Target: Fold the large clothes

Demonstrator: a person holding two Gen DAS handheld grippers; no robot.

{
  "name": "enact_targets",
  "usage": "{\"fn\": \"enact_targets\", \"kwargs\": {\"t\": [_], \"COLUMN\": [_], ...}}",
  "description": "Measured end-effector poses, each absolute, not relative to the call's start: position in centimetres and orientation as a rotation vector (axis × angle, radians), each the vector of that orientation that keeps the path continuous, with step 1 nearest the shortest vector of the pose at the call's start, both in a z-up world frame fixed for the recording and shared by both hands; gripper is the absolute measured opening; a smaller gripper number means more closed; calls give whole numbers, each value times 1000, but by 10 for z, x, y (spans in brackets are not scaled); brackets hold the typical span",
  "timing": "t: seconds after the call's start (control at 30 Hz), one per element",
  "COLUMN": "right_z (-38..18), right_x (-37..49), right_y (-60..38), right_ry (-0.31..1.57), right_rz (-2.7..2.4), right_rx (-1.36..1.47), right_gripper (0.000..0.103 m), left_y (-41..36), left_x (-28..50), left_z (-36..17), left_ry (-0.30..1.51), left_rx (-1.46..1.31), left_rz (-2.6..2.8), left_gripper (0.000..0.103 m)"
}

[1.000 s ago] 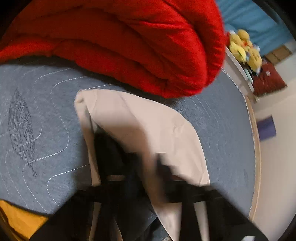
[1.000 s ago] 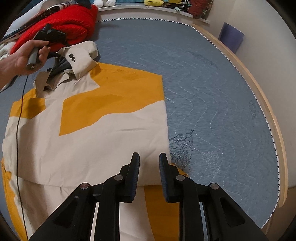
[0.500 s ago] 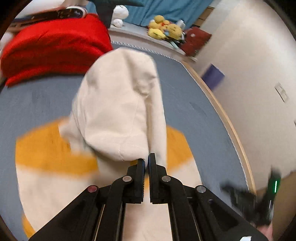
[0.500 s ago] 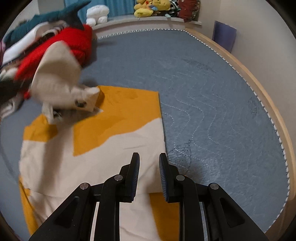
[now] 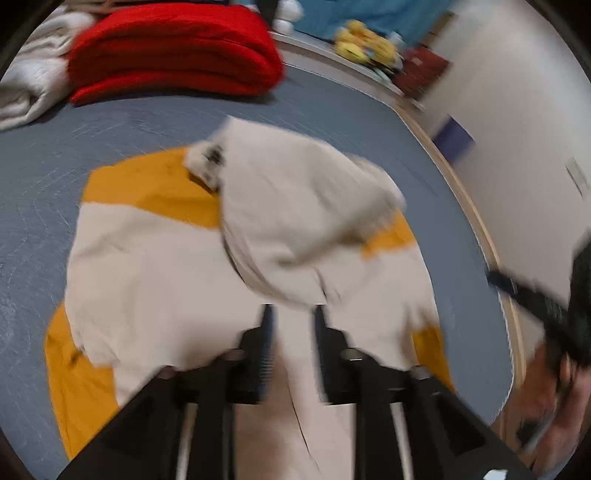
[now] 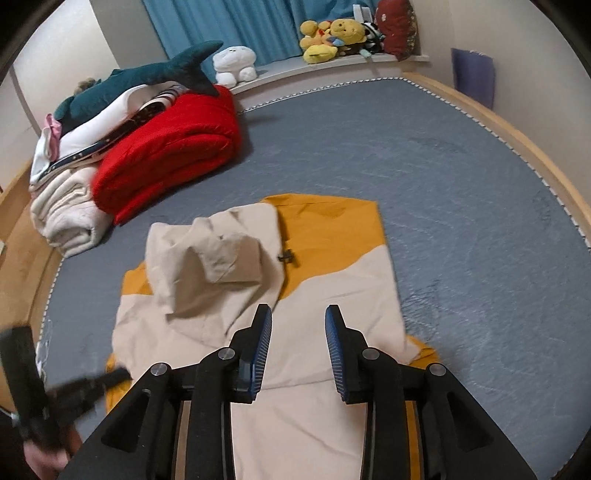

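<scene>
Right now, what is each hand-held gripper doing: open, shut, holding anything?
Left hand-held gripper: open, just been opening, nothing between its jaws; the hood lies released on the jacket.
Right hand-held gripper: open, just been opening, holding nothing.

A cream and mustard-yellow jacket lies on a grey-blue quilted bedcover stitched with pale wavy lines. Far left sits a bright red blanket, a teal shark toy above it. Teal-blue curtains hang beyond.
</scene>
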State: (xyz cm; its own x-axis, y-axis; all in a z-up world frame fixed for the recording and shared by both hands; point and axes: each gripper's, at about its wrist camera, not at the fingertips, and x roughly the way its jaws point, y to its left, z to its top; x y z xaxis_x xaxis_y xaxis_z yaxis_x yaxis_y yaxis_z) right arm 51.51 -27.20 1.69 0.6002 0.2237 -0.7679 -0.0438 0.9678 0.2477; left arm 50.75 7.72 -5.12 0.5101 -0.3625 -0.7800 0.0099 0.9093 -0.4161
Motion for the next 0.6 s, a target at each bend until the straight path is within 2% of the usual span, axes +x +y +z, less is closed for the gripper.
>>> {"fn": "enact_targets", "kwargs": {"t": [0.03, 0.13, 0.3, 0.33, 0.4, 0.43, 0.6], "right_z": [17, 14, 11, 11, 11, 11, 4], "right_x": [517, 525, 534, 536, 538, 540, 548], "right_y": [-270, -271, -263, -261, -259, -259, -257], "right_ry": [917, 932, 936, 932, 929, 928, 945], "right_rz": [169, 198, 241, 256, 277, 287, 332], "right_rx": [223, 293, 327, 328, 332, 338, 410], "right_gripper": [32, 33, 39, 42, 48, 50, 54], "left_y": [88, 112, 146, 151, 151, 150, 138], "left_x": [521, 570, 621, 625, 625, 624, 578], "left_z": [-55, -74, -116, -124, -129, -127, -79], "left_ry": [1012, 1026, 1012, 1000, 963, 957, 906], "left_rx": [-427, -582, -868, -920, -980, -986, -829], "left_rz": [-212, -183, -161, -172, -236, -282, -356], "left_gripper": [39, 47, 48, 45, 19, 1, 0]}}
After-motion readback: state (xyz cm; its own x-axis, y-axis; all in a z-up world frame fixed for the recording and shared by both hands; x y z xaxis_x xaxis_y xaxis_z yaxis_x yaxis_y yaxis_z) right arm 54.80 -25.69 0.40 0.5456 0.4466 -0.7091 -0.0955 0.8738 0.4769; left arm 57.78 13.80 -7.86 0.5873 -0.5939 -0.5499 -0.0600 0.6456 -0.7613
